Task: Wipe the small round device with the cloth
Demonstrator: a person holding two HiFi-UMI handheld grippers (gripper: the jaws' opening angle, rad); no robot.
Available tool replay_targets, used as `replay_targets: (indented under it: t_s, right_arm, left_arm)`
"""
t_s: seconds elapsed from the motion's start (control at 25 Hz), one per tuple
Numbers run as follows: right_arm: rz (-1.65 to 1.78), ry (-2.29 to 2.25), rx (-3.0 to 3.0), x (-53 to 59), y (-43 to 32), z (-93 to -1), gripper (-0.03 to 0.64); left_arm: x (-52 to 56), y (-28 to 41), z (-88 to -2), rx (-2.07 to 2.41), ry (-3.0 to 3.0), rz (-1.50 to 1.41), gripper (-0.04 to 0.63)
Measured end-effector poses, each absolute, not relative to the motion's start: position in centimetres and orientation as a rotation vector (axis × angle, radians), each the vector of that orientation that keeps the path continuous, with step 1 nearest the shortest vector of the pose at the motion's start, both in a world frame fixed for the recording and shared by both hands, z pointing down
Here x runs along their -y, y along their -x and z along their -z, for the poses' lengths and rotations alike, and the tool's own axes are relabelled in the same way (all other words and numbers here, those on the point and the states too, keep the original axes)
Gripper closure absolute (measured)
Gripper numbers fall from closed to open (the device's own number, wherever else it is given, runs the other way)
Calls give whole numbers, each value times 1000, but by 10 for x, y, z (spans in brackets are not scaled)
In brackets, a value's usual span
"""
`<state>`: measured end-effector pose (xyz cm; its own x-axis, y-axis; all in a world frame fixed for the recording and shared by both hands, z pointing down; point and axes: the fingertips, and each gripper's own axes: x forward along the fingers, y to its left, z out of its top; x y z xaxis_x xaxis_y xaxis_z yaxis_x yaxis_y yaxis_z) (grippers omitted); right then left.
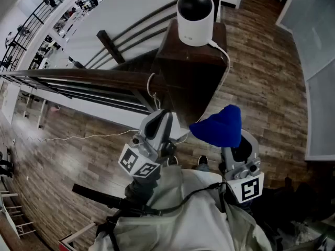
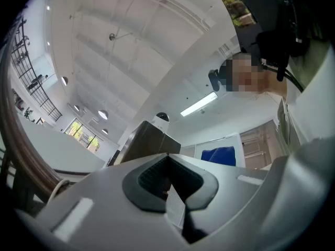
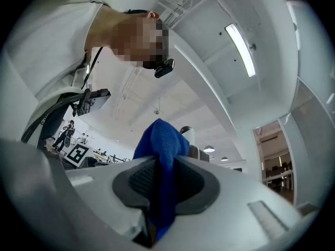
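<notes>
Atop the wooden post [image 1: 184, 80] the small round device [image 1: 195, 15] is seen. Below, the blue cloth [image 1: 220, 127] is pinched by the right hand-held gripper [image 3: 159, 187], hiding its jaws from above; the left hand-held gripper [image 2: 168, 184] is closed, empty.

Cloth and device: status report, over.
Right gripper shut on cloth. Left gripper shut, empty. Device atop post, cloth short of it, no contact. Nothing between.
</notes>
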<state>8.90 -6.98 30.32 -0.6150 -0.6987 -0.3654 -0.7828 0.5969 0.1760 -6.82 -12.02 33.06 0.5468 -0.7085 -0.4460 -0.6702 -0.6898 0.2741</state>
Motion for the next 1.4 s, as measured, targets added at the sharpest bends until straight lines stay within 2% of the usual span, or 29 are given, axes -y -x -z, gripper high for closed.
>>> replay_targets:
  t_s: [0.64,0.84,1.04,1.2,1.28,1.4]
  right_arm:
    - [-546,1207,-2568,68,-96,-301,541]
    - [-783,1223,-2567,101,-115,-248,541]
    - [-1051,1240,-2558,145,-98,-163,541]
    - [-1078,1179,-2532,180,-73,-96,541]
    - [-1098,1178,-2559,197,-61,-80,541]
    - [-1328,1348,-2631,230,-48,-88,541]
  left_arm:
    - [123,77,-320,1176,-2740,857,597]
    - [140,88,-283,1173,-2821,856,597]
    - [155,97,-243,1155,-2919,766,597]
    - [160,97,-223,1164,-2957,776,597]
    - [160,95,-220,1160,-2966,780,597]
    - [160,93,-220,1156,-2960,787,597]
